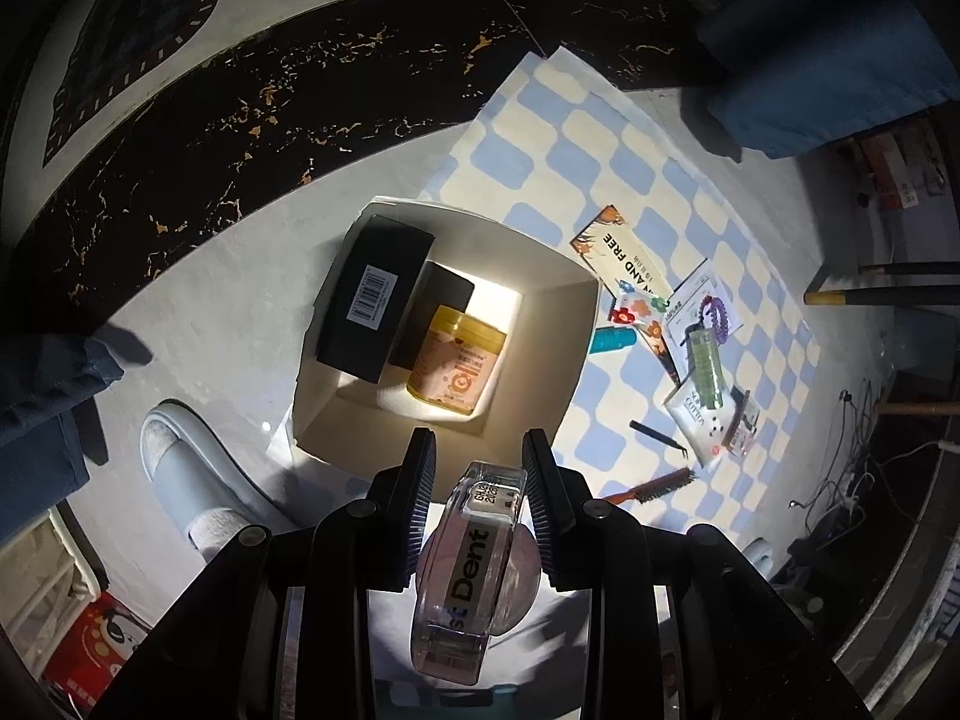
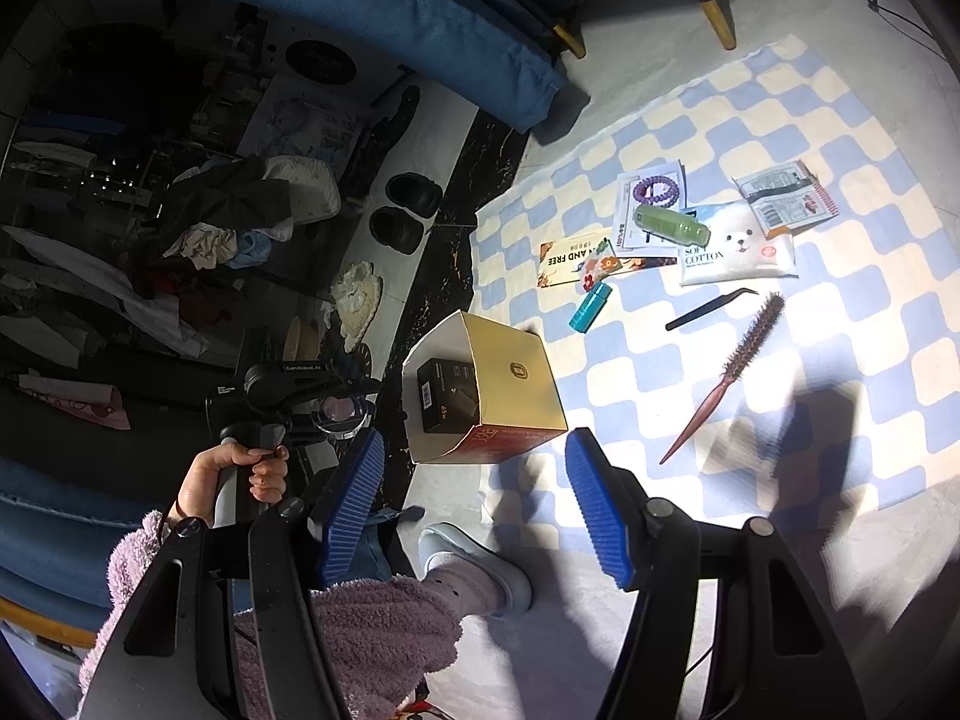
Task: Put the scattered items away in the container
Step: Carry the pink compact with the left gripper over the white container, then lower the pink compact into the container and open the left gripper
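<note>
The left gripper [image 1: 478,483] is clamped on a clear floss dispenser [image 1: 465,564], one ribbed pad on each flat side, so the label reading "Dent" faces up at the lens. Held that way the case cannot roll out, and it hangs low in the left wrist view just short of the near wall of the open box [image 1: 447,324], which sits in the middle of that frame. I'd guess it is being carried there to drop in. The dispenser's long axis runs along the fingers, its date-stamped end pointing up the frame toward the box.

Inside the box a long black carton [image 1: 375,306] leans against the left wall, a smaller black box [image 1: 435,312] beside it and a yellow-lidded jar [image 1: 456,360] lying on its side, lid toward the top of the frame. The bare floor of the box is on the right, the likely landing spot.

The right gripper [image 2: 474,480] stands wide open and empty, low in its own view, with the box just above it. On the checked mat [image 2: 840,138] to the upper right lie a round hairbrush [image 2: 732,366], handle toward the bottom of the frame, black tweezers [image 2: 711,306], a teal tube [image 2: 591,306], a green bottle [image 2: 672,227] and a cotton pack [image 2: 741,243], all well apart from the box and not yet gathered
</note>
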